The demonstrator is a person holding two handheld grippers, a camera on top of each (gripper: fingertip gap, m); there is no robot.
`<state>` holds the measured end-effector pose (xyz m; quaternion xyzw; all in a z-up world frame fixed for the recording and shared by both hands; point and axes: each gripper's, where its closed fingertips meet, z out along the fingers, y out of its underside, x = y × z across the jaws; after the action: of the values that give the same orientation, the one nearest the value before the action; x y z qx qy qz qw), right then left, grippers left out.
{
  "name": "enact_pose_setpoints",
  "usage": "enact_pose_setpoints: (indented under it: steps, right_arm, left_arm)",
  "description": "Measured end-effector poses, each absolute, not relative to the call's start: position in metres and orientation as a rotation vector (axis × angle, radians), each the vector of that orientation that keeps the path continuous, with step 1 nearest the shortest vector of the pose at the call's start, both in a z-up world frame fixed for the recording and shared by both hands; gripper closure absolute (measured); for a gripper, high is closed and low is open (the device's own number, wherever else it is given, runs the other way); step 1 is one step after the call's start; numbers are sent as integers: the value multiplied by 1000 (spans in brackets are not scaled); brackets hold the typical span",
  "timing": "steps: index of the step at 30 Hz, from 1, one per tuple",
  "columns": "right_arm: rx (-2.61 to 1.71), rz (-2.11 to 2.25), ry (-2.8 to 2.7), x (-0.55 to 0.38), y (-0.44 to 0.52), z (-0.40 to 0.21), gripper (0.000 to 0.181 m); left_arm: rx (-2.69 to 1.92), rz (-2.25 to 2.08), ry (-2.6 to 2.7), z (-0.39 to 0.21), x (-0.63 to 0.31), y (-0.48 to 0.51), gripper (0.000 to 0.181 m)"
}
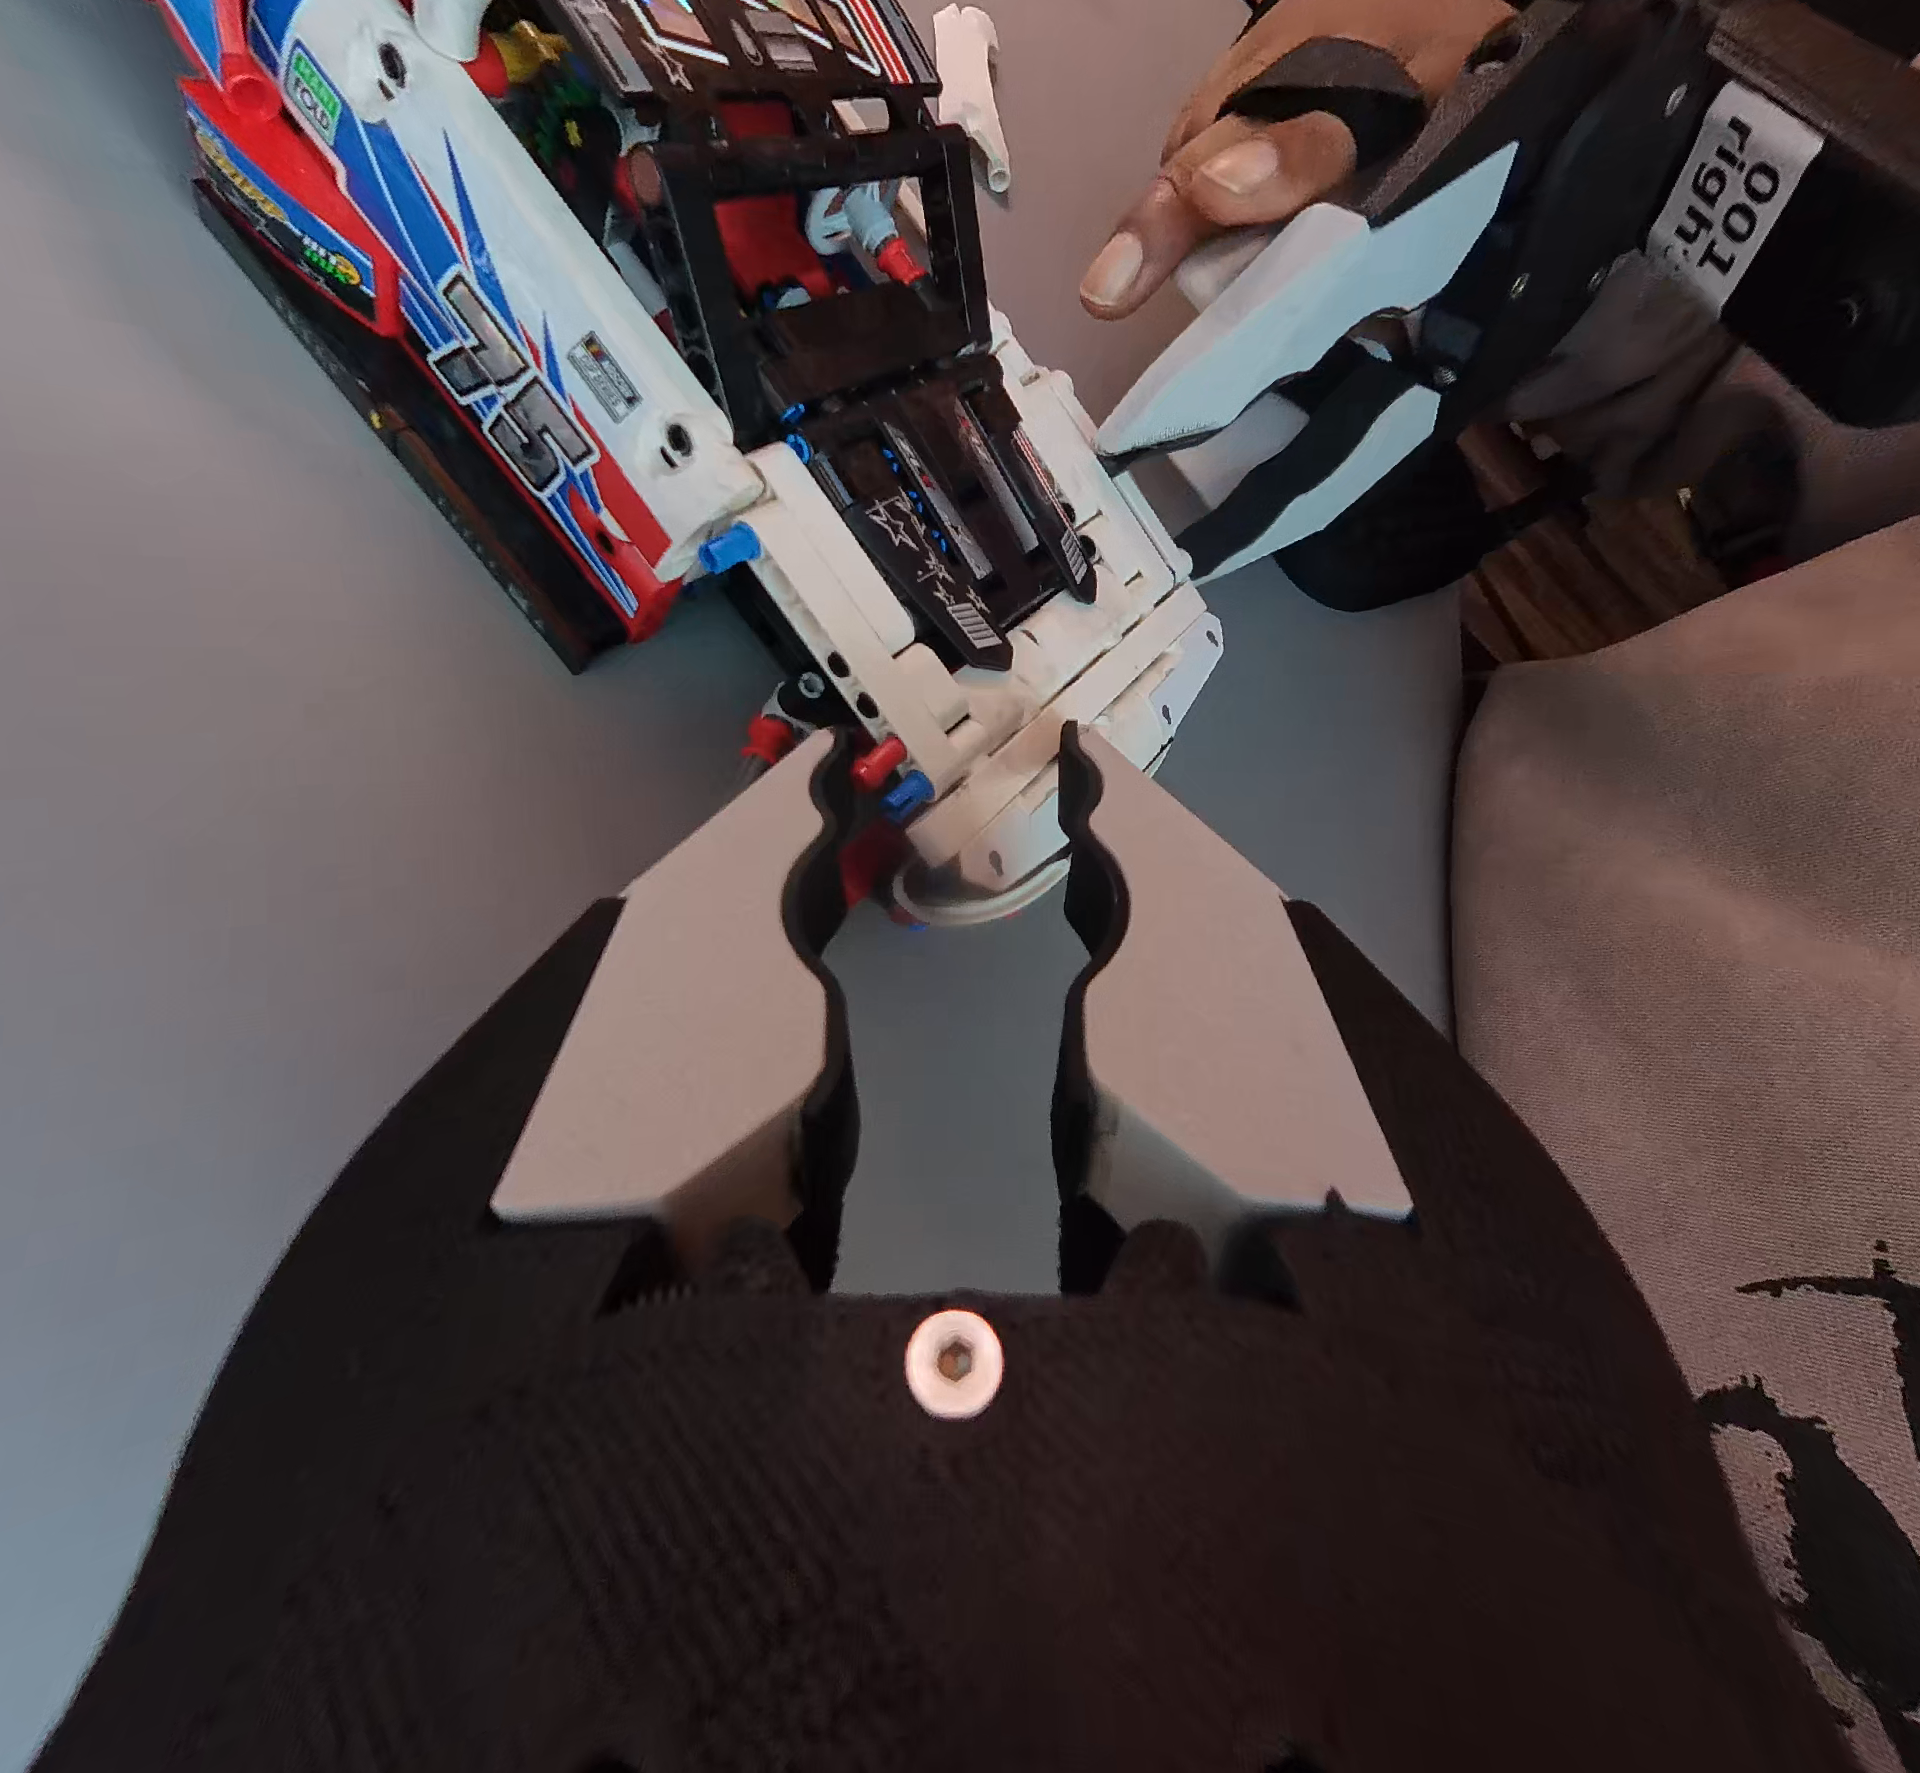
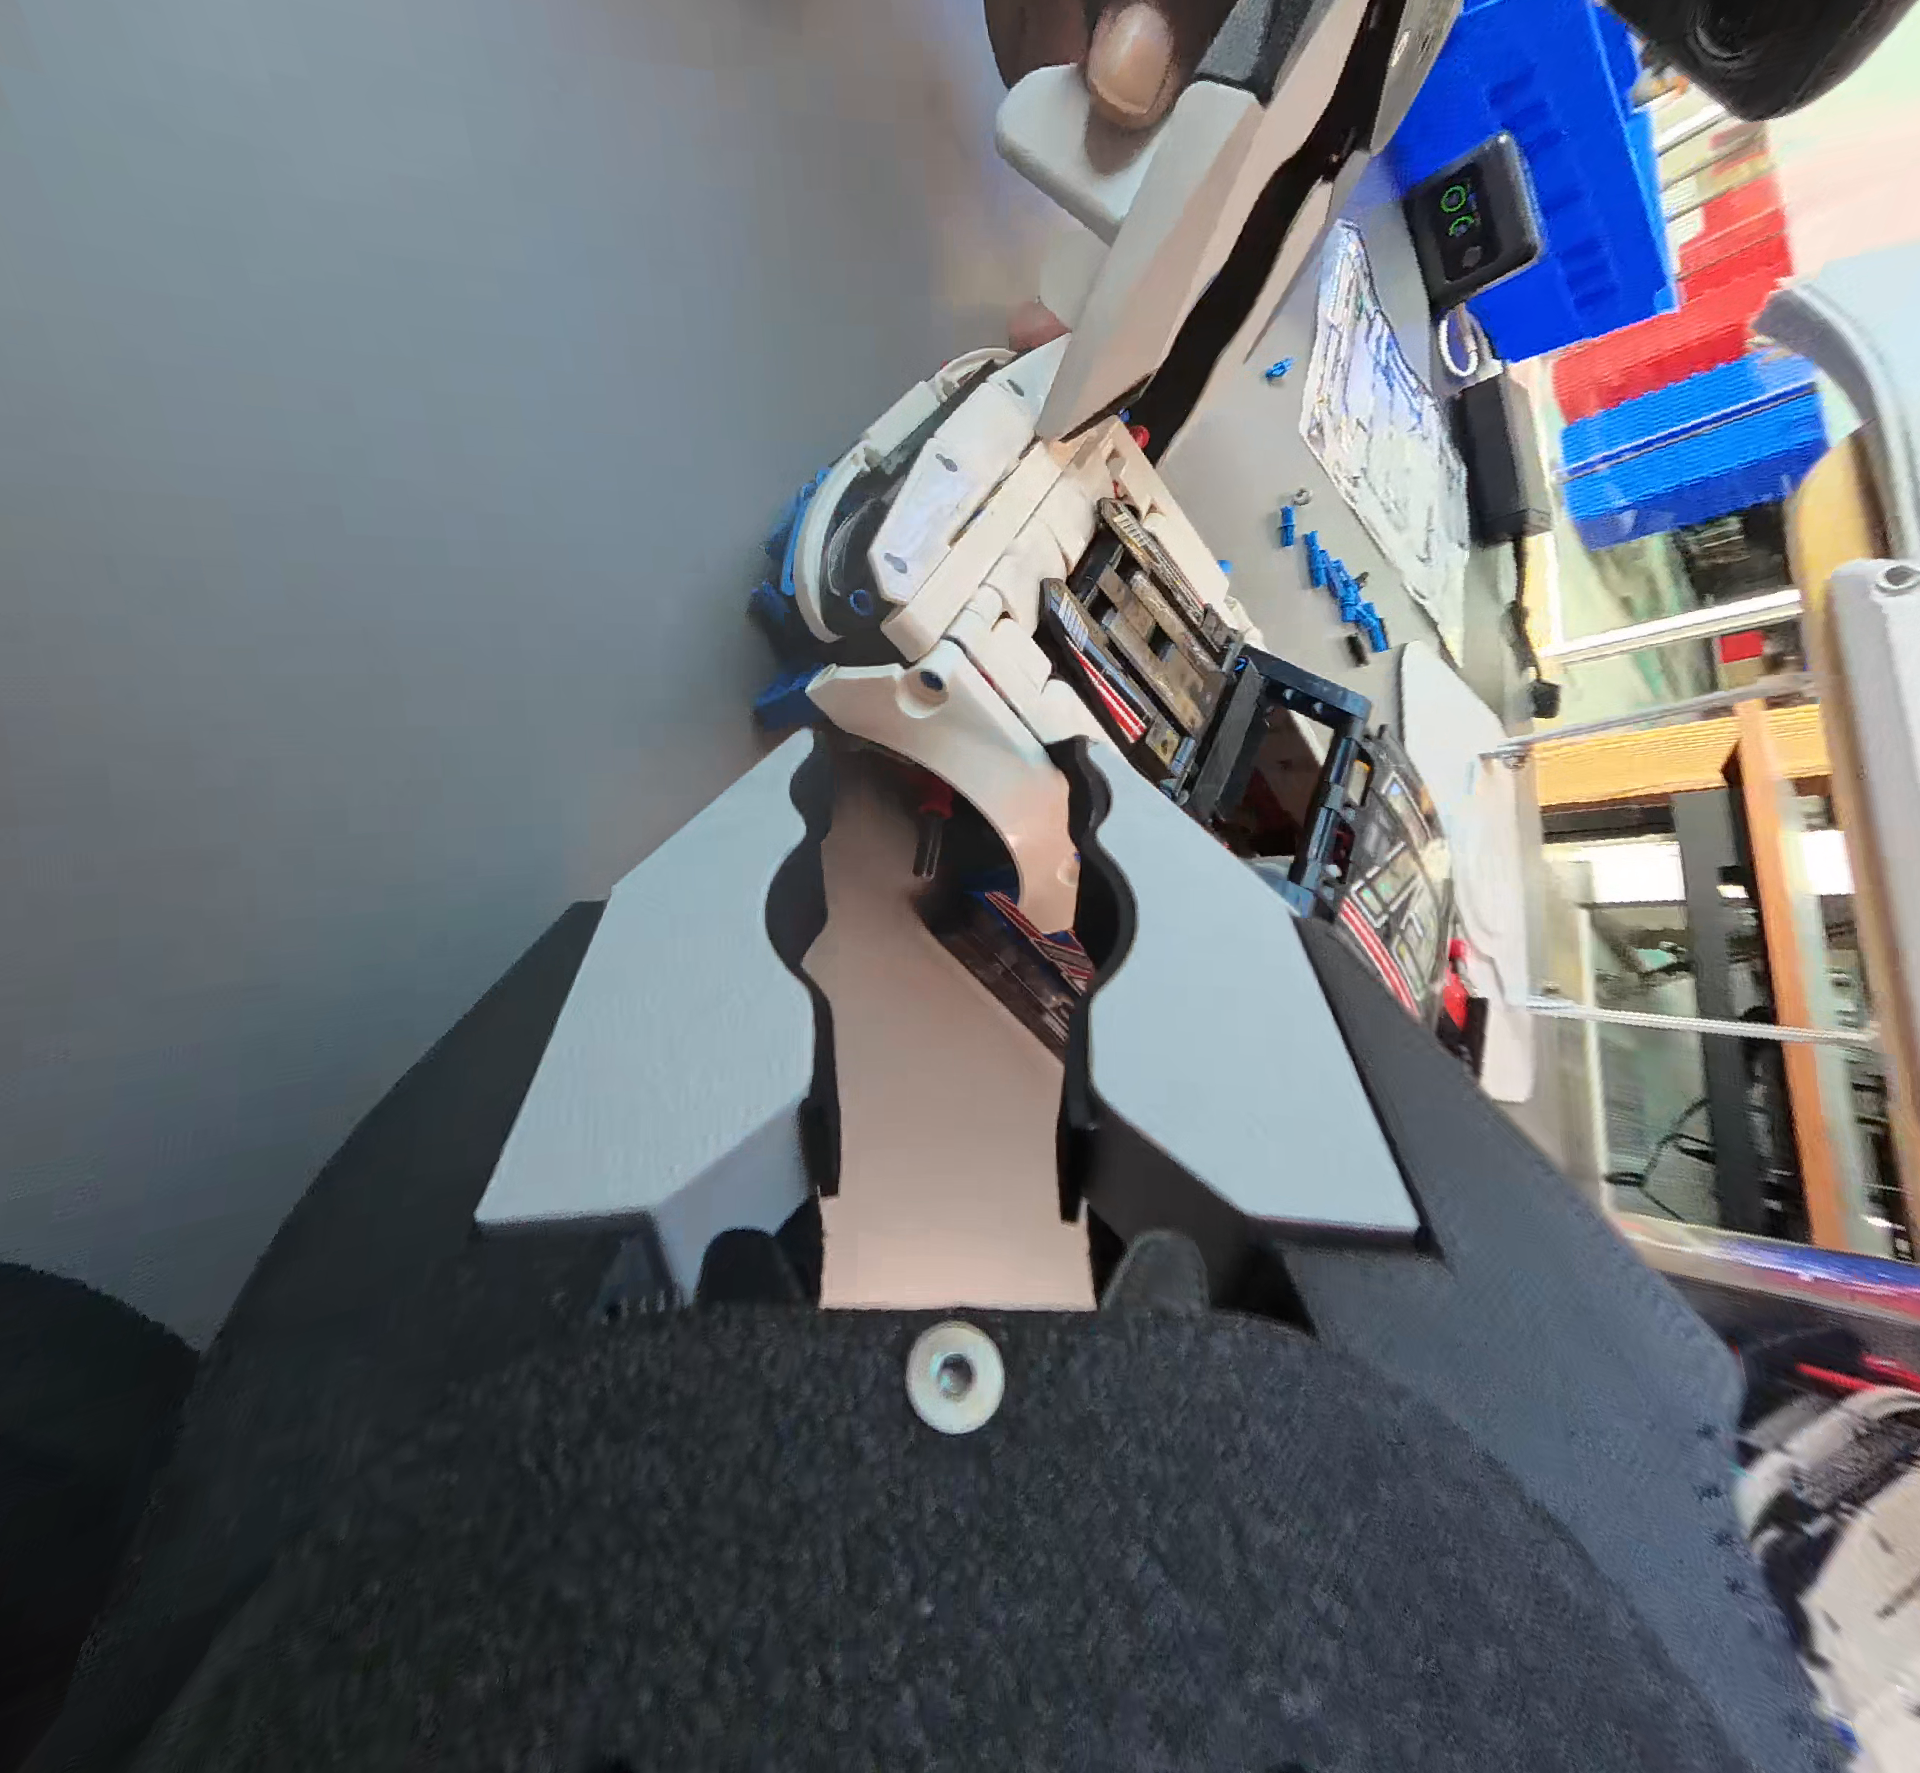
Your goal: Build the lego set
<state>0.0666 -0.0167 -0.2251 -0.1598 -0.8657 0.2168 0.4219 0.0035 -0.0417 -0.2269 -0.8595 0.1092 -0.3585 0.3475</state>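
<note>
Grey printed fingers of the left tool (image 1: pixel 948 757) are seen low in the left wrist view, parted around the white nose of the lego car (image 1: pixel 831 435) at centre, apparently gripping it, though contact is hard to confirm. The car lies on the grey worktop (image 1: pixel 260 788). Farther up right, the right tool (image 1: pixel 1153 497) is held spread beside the car's flank. A slip could be caused by twisting, and panels could be popped off. Loose blue pins (image 2: pixel 1340 580) are blurred.
</note>
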Motion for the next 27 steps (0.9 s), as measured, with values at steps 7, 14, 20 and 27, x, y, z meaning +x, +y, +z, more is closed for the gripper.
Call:
enact_pose_setpoints:
  steps: [7,14,20,27]
  right_arm:
    - [-748,1021,-2335,76,-29,-216,131]
    - [-1238,1648,-2198,73,-31,-196,126]
    - [-1393,1907,-2028,68,-29,-185,125]
    - [-1386,2066,-1756,60,-18,-152,131]
  left_arm:
    - [-2223,-968,293,-227,6,-45,144]
    - [-2216,-987,287,-227,5,-46,144]
    - [-2207,-1011,280,-226,4,-46,144]
    - [-2215,-993,292,-226,3,-47,144]
